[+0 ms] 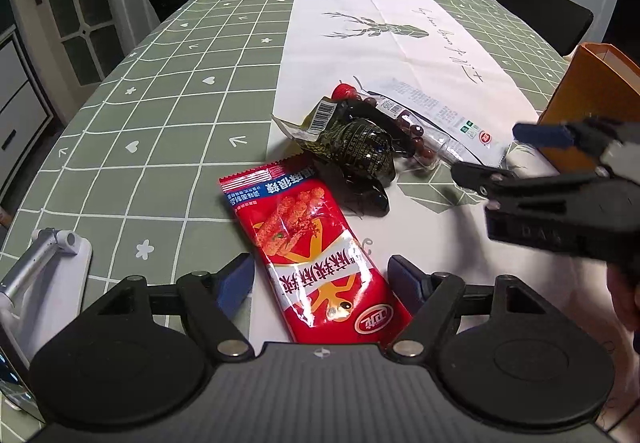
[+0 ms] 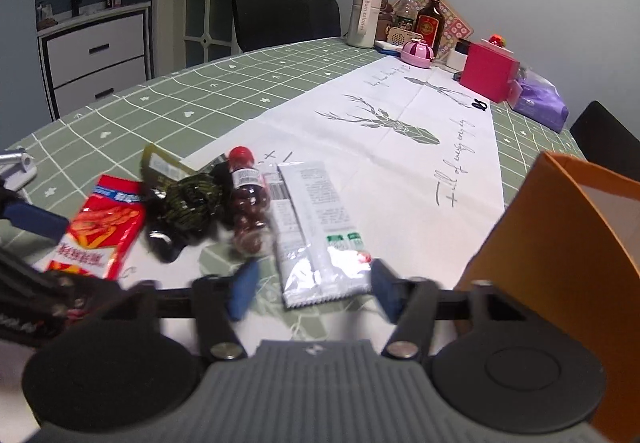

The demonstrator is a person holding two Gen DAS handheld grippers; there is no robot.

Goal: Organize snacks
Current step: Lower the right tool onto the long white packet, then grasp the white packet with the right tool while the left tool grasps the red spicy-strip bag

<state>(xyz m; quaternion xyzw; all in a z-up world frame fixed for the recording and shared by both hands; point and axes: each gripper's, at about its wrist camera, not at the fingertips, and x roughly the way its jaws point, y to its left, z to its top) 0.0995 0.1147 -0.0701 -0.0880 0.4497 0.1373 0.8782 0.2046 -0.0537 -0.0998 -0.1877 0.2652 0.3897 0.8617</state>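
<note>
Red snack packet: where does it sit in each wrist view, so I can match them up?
Left wrist view: red snack packet lies bottom centre, between the open left gripper fingers.
Right wrist view: it lies at the left edge.
Shared landmark: the red-capped bottle, beside the dark green packet.

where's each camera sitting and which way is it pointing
Left wrist: sits on the left tool, looking down and forward along the table at the red snack packet between its open fingers; the right tool enters from the right.
Right wrist: sits on the right tool, angled down at the white packet between its open fingers, orange bag at right; a left tool finger shows at left.
Shared: the red packet, dark green packet, bottle of red-brown balls, white packet, orange bag.
</note>
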